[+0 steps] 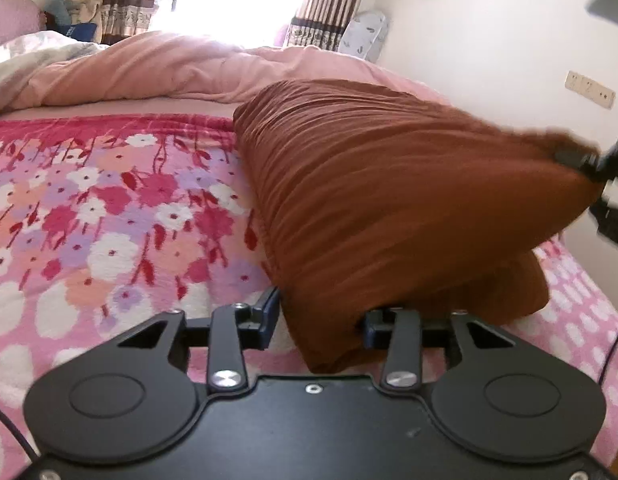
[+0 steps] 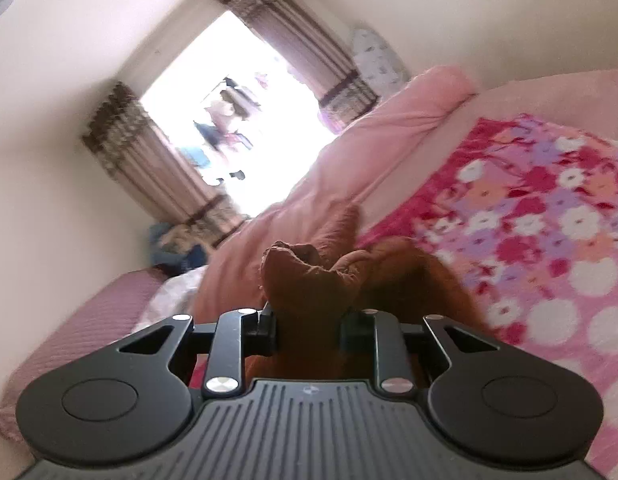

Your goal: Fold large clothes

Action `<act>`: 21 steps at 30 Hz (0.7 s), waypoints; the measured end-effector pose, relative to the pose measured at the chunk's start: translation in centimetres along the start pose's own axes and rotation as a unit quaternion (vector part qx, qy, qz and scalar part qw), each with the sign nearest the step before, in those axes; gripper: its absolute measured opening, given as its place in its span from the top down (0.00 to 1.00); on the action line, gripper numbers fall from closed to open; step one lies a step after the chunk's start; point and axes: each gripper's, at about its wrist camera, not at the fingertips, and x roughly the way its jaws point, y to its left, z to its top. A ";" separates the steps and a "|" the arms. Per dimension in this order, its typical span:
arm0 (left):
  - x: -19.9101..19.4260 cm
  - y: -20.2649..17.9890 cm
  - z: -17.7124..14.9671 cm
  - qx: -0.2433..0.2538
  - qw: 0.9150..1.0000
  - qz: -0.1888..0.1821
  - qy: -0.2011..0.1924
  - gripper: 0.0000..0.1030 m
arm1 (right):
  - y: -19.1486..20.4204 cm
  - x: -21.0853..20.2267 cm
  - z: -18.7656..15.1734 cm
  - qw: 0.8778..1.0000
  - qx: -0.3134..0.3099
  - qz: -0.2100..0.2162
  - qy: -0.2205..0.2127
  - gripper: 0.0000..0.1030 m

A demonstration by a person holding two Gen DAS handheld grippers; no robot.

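1. Left gripper [image 1: 315, 316] sat low over the near part of the bed, its jaws closed in on the near corner of the brown garment [image 1: 389, 184]; the cloth filled the gap between them, so I judged it held.
2. Right gripper [image 2: 309, 324] was off to the right and lifted, pinching a bunched edge of the same garment [image 2: 309, 280] between narrow jaws. From the left wrist view its tip [image 1: 585, 162] showed at the far right corner of the cloth, blurred.
3. Between the two, the brown garment hung stretched in a ridge above the floral blanket [image 1: 89, 220], its lower fold touching the bed near the right side.
4. It looked soft, light and limp, a thin knit full of fine creases. It would sag wherever it was not held and would not slip easily off the fleecy blanket. Corners and hem edges seemed the best places to take hold, as both grippers did.
5. A pink duvet [image 1: 149, 68] lay heaped across the far side, with a pale quilt [image 1: 25, 60] at the far left.
6. Curtains [image 1: 125, 4] framed a bright window beyond, and a wall socket [image 1: 590, 89] sat on the right wall.
7. That duvet heap limited flat room farther back; the near blanket offered the open folding surface.
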 end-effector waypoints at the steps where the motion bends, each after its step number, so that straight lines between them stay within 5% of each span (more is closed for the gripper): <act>1: 0.1 -0.1 -0.2 0.003 1.000 0.003 0.007 0.50 | -1.5 0.6 -0.3 1.000 0.014 -0.012 0.006 0.73; 4: 1.6 0.3 -1.0 0.008 1.000 0.006 0.028 0.44 | -6.6 2.0 -2.4 0.995 0.078 -0.041 0.039 0.74; 10: 2.7 1.2 -1.2 0.018 0.999 0.006 0.033 0.36 | -10.7 1.4 -5.1 0.989 0.144 0.000 0.036 0.74; 15: 1.3 1.6 -1.1 0.008 0.999 0.000 0.053 0.37 | -9.9 1.3 -4.7 0.991 0.124 -0.004 0.042 0.72; 21: -2.8 1.8 -0.9 0.028 0.998 0.031 0.057 0.42 | -8.3 -0.8 -3.8 0.996 0.073 -0.023 0.039 0.54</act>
